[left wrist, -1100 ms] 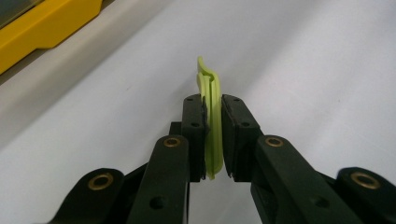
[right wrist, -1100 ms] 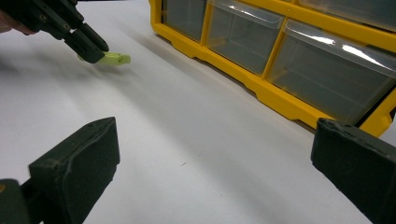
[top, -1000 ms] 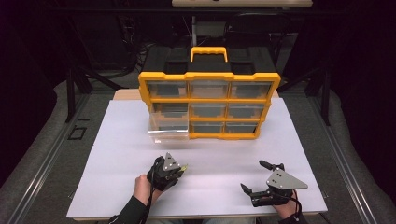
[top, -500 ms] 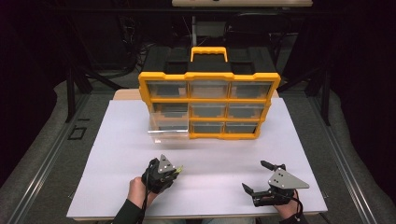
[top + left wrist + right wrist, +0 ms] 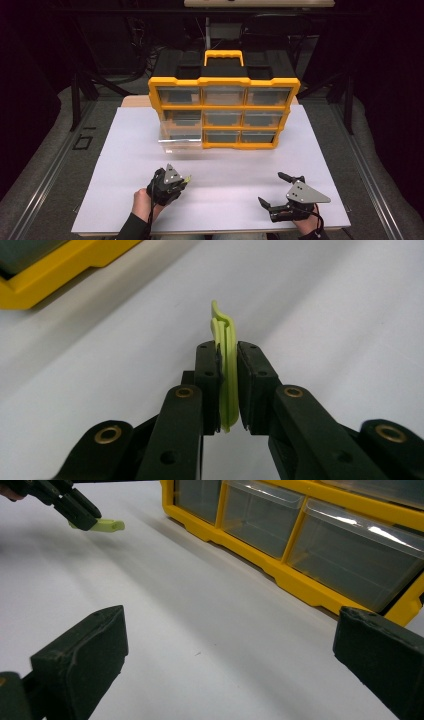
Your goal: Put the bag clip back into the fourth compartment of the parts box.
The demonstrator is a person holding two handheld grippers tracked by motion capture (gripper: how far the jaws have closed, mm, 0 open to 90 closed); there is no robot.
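Nearest, the right hand-held gripper (image 5: 272, 192) lay wide open on the white bench (image 5: 100, 150), well short of the yellow drawer cabinet (image 5: 225, 112). The left hand-held gripper (image 5: 182, 182) pinched a thin green clip (image 5: 226, 360) edge-on before the cabinet. The clip looked light, stiff and springy, best held mid-body.

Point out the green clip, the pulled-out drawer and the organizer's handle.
green clip (image 5: 227, 365): left gripper view, its middle between the jaws.
pulled-out drawer (image 5: 181, 141): high view, clear front wall.
handle (image 5: 224, 53): high view, top bar.

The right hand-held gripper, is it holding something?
No, the right hand-held gripper is wide open, with bare white table between its jaws.
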